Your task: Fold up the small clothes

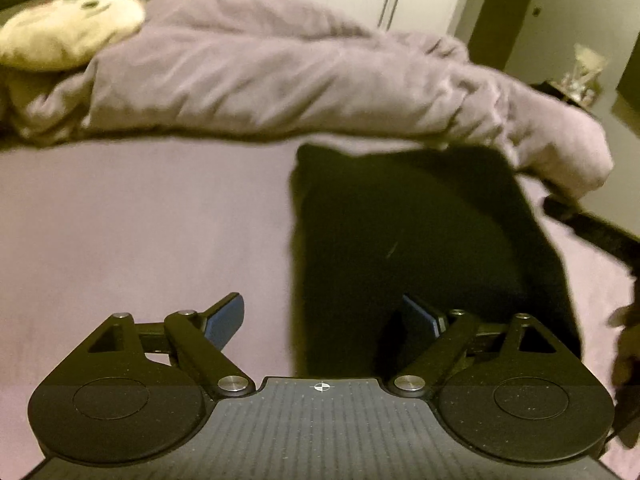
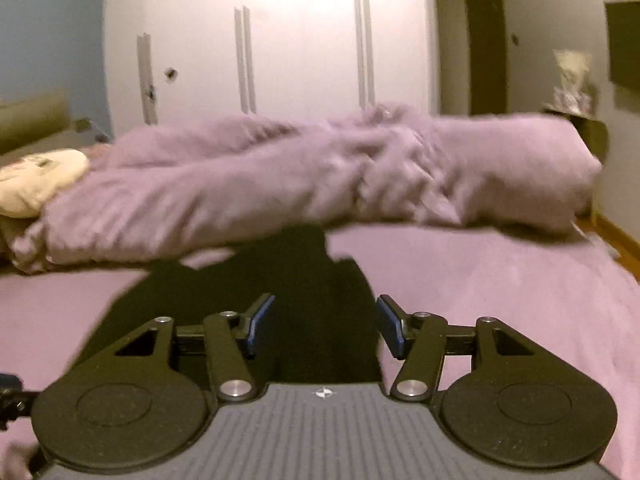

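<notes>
Both claws (image 1: 322, 320) (image 2: 325, 326) spread, empty | black garment (image 1: 420, 240) flat on purple sheet (image 1: 140, 220)

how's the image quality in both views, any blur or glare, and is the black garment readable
Left wrist view: dim, yellowish light, the rumpled lilac duvet slightly soft, the flat black garment a near-featureless dark shape on the lilac bedsheet. Right wrist view: duvet smeared by motion blur, glare washing out the white wardrobe doors, straight edges bowed by fisheye.
</notes>
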Motion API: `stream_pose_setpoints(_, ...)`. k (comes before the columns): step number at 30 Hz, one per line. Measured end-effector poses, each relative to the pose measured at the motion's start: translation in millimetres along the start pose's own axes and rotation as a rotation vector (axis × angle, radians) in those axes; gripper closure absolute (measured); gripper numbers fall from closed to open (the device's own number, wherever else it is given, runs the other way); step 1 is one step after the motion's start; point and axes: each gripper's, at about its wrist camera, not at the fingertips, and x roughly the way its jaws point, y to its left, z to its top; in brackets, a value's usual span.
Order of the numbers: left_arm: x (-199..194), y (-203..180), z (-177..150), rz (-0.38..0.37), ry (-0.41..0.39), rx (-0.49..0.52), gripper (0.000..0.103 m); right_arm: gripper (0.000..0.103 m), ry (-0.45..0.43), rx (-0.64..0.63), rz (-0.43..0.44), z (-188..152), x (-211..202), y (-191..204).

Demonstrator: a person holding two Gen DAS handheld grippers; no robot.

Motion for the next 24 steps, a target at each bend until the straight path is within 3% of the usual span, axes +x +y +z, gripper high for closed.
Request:
stream_pose_setpoints(4, 20.9, -24.2, 13.6, 0.009, 0.016, 0.069, 0.012, 0.082, 0.028, -0.103, 0.029, 3.0, 31.0, 18.6)
stream_pose_setpoints(5, 30.2, -28.1, 14.1, 0.027, 0.031, 0.076, 0.012, 0.084, 0.041, -0.117, 0.021, -0.3, 35.8, 20.4)
stream_pose_setpoints(11, 53.3, -39.8, 9.9, 0.034, 0.038, 0.133, 0.009, 0.092, 0.135, -0.145, -0.047, -31.1, 66.8, 4.8)
stream_pose_setpoints(21, 67.0, -47.7, -1.7, 0.034, 0.016, 0.165, 0.005, 0.092, 0.087, -0.149, -0.039, -58.9, 76.2, -6.8)
stream_pose_setpoints(24, 72.3, -41.9, -4.6, 0.014, 0.017, 0.129, 0.002, 0.092, 0.071, -0.142, -0.036, -62.1, 77.5, -8.9)
